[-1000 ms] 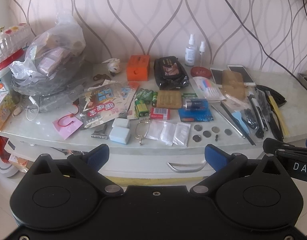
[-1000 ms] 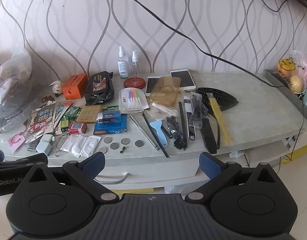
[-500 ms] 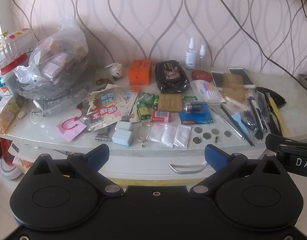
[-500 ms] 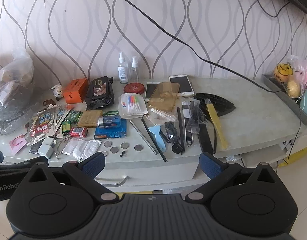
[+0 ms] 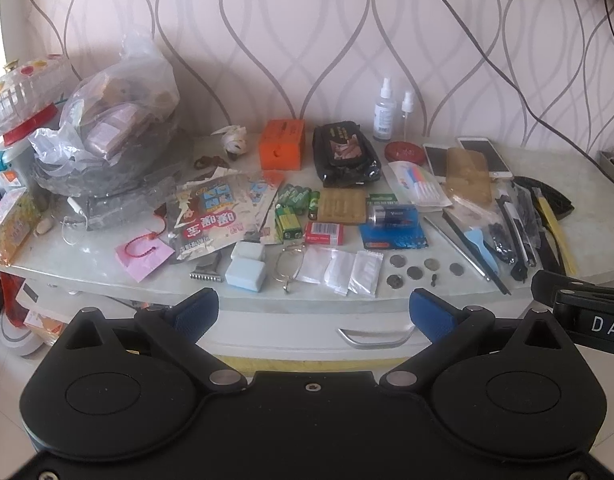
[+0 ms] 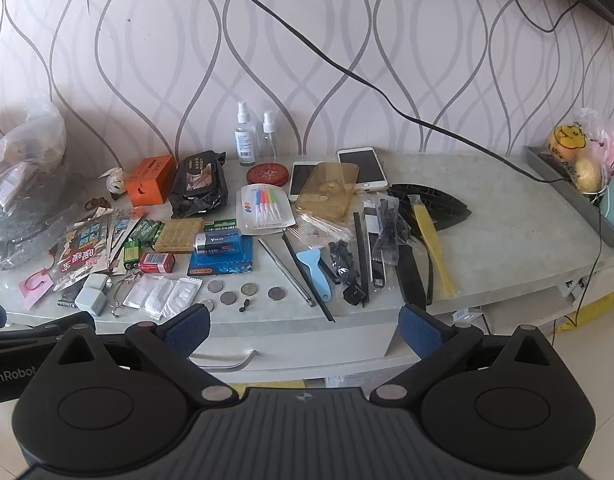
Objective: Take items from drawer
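Right now you hold both the left gripper (image 5: pixel 313 310) and right gripper (image 6: pixel 303 328) spread wide and empty, level with the closed drawer (image 5: pixel 307 330) under the cluttered countertop (image 6: pixel 507 240), handle (image 5: pixel 373 338) untouched.

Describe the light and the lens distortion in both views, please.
Left wrist view: daylight burns out the far left edge, the cabinet top bows from the fisheye, corners darken. Right wrist view: even daylight, soft shadows behind the spray bottles, the wall cable curves.

Home rm: wallpaper (image 6: pixel 307 60), cluttered cabinet top (image 6: pixel 507 232).
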### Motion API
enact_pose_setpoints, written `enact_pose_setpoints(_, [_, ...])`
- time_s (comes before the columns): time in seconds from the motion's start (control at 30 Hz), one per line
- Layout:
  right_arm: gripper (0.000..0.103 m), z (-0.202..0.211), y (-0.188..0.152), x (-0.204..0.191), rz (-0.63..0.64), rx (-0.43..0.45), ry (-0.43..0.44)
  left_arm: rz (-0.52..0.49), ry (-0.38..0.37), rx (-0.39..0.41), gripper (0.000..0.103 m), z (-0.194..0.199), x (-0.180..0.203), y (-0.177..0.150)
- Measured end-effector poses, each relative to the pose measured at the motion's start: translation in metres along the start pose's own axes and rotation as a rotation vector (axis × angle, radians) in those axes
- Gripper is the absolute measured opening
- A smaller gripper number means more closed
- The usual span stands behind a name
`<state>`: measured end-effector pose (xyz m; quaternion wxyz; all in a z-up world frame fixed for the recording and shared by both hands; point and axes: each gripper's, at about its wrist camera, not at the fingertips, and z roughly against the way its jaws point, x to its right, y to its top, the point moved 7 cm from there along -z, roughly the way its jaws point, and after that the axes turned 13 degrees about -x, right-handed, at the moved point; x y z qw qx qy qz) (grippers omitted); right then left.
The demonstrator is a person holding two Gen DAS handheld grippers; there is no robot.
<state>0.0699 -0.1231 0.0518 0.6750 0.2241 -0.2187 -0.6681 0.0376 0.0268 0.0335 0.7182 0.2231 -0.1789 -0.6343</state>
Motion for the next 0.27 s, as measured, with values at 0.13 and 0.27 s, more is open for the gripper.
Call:
enact_pose_setpoints(0.13, [0.103,0.0,0.0008,-0.0004,0.003,0.001,0.001,0.005,0.01,0.016,0.103,0.002,-0.001,0.0006])
enact_pose_setpoints(0.27, [0.103,-0.0005,-0.0009,0.0,-0.002,0.003,0.003,0.011,0.013,0.03,0.103,0.0043,-0.0018,0.0011])
